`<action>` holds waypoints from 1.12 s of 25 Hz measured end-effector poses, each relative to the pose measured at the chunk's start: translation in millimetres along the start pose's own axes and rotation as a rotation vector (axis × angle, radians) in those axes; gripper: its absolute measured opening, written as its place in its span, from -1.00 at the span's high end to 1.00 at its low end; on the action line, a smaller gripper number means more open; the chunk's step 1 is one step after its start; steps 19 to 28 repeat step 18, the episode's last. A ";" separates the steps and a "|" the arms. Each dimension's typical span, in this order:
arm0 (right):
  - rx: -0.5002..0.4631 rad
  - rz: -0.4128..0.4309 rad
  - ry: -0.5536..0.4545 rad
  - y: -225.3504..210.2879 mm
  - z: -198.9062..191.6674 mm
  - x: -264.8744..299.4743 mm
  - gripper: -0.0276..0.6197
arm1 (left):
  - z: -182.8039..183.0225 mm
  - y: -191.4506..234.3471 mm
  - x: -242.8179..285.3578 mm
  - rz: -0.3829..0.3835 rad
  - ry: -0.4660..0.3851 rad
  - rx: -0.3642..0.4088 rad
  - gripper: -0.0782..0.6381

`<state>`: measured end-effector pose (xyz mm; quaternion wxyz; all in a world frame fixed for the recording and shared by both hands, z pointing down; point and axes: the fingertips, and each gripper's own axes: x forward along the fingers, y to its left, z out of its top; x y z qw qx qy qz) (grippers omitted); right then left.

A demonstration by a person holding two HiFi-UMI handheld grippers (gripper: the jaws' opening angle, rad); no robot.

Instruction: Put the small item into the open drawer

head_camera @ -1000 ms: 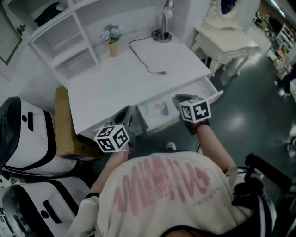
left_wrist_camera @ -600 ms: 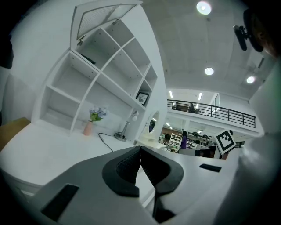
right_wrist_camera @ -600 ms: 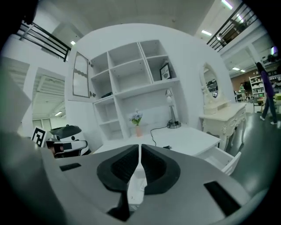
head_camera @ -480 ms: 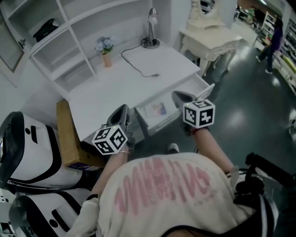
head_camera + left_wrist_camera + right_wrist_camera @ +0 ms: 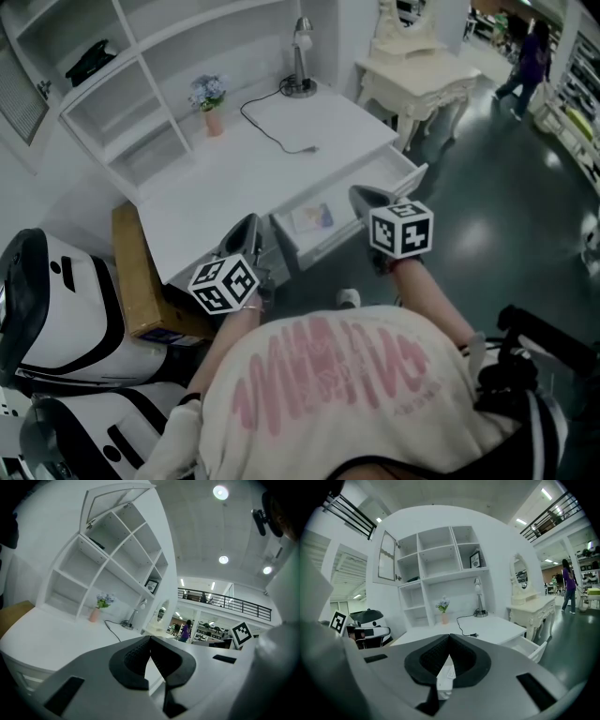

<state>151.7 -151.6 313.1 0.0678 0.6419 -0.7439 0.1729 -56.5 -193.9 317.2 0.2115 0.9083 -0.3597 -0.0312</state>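
The left gripper, jaws together and empty, hovers at the counter's front edge. The small item lies inside the open drawer below that edge. The right gripper hangs over the drawer's front, its jaws just closed together on nothing.

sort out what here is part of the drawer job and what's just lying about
job: open drawer, small colourful item lying in it
lying about: desk lamp, flower vase, loose cable, cardboard box, dressing table
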 end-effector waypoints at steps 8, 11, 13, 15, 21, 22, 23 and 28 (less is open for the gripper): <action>0.011 -0.022 0.016 -3.0 -9.4 -11.5 0.86 | -3.8 -3.1 -4.6 -0.008 0.002 -0.014 0.70; 0.016 -0.038 0.023 -5.4 -12.4 -13.8 0.86 | -4.9 -2.8 -4.0 -0.015 0.006 -0.016 0.70; 0.018 -0.043 0.023 -6.1 -14.0 -15.6 0.86 | -6.5 -2.8 -3.8 -0.019 0.007 -0.018 0.70; 0.019 -0.049 0.024 -6.9 -16.9 -17.1 0.86 | -8.7 -2.8 -4.3 -0.021 0.008 -0.020 0.70; 0.018 -0.064 0.031 -9.4 -22.9 -18.9 0.86 | -11.8 -2.4 -5.4 -0.022 0.008 -0.023 0.70; 0.018 -0.064 0.031 -9.4 -22.9 -18.9 0.86 | -11.8 -2.4 -5.4 -0.022 0.008 -0.023 0.70; 0.018 -0.064 0.031 -9.4 -22.9 -18.9 0.86 | -11.8 -2.4 -5.4 -0.022 0.008 -0.023 0.70; 0.018 -0.064 0.031 -9.4 -22.9 -18.9 0.86 | -11.8 -2.4 -5.4 -0.022 0.008 -0.023 0.70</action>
